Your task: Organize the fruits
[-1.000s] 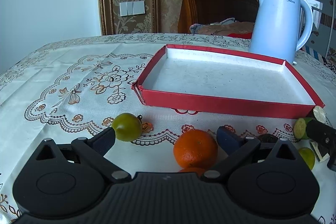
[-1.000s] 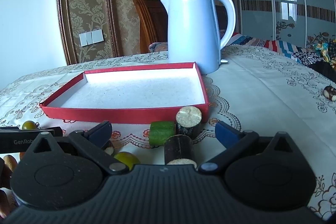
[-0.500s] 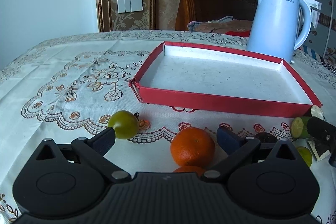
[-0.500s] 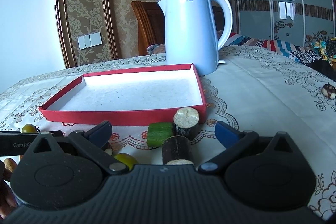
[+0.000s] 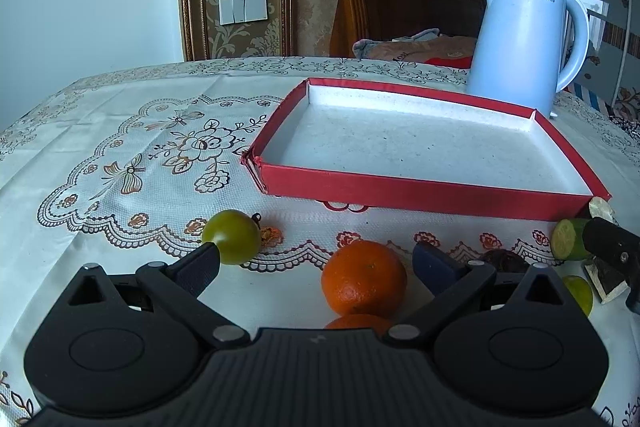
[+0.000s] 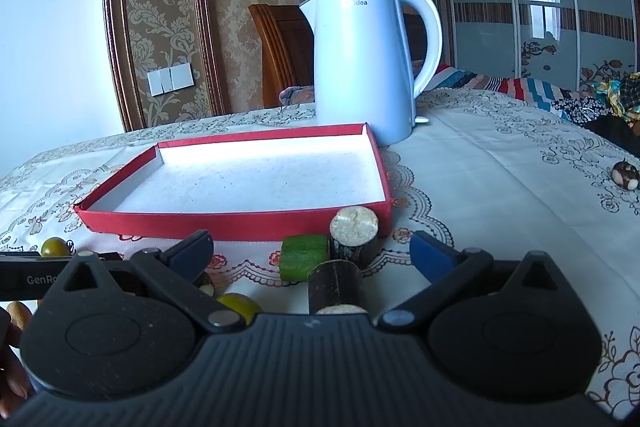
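— Left tongs (image 5: 316,263): spread wide, nothing held; orange (image 5: 363,281) on the bench (image 5: 100,155) between the fingers, nearer the right one; green tomato (image 5: 232,237) just past the left fingertip, perhaps touching, hard to say.

— Right tongs (image 6: 310,253)?

— Also wide, empty; dark cane stub (image 6: 337,285) low between the fingers, cucumber piece (image 6: 305,257) and a second stub (image 6: 354,233) just beyond, the second stub hard against the red tray (image 6: 236,223); small green fruit (image 6: 240,305) close under the left finger.

— Tray itself?

— Empty, white-lined; kettle (image 6: 362,59) right behind its far corner; every fruit outside it, along its near wall.

— Step in hand, then?

— Probably the very first pick: lining up, not yet closing; orange for the left, near stub for the right, by the look of it.

— Next move?

— Ease forward and centre the orange, close gently since round and likely to roll; lift clear over the tray wall; mind the tomato at the left fingertip.

— Pose?

— Both tongs low, roughly level, pointing at the tray; a bit of a hand (image 6: 10,359) at the right view's lower left edge; left tongs' body across that view's left side.
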{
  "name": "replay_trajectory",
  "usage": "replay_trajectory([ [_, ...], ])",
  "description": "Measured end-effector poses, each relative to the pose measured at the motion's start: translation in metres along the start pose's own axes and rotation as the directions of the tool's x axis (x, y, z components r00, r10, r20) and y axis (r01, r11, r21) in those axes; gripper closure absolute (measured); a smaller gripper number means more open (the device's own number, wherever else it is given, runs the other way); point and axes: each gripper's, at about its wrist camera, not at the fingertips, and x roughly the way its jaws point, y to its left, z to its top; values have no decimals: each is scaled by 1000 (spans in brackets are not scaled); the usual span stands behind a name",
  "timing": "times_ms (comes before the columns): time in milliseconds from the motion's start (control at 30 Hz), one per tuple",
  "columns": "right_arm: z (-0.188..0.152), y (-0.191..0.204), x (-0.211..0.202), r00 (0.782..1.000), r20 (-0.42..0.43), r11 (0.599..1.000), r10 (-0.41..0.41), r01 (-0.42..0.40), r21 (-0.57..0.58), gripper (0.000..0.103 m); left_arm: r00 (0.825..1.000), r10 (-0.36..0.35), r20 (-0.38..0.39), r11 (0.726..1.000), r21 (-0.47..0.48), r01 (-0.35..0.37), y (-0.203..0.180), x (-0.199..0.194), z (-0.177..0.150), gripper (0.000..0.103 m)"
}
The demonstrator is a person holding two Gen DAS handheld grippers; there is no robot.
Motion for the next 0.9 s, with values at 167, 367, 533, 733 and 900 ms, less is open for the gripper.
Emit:
replay_trajectory([
  [167,1,-8,-1,999,-16,999,28,-27,38,0,1000,1,10,1000,6,-1,-1,-2,0,0],
  [367,-1,-11,-4,999,-11,998,36,-35,51,0,1000,-4,13,1000,24,4,-3,-2,0,0],
  [533,-2,-9,-5,999,-1,999,33,-33,40,0,1000,-4,11,1000,29,4,-4,-3,-1,0],
  [733,-2,-9,-8,998,-10,998,62,-62,21,0,1000,-11,6,1000,23,11,-2,-4,0,0],
  [900,-6,-23,-27,999,-17,998,50,-51,-43,0,999,-2,32,1000,5,2,6,-10,1,0],
])
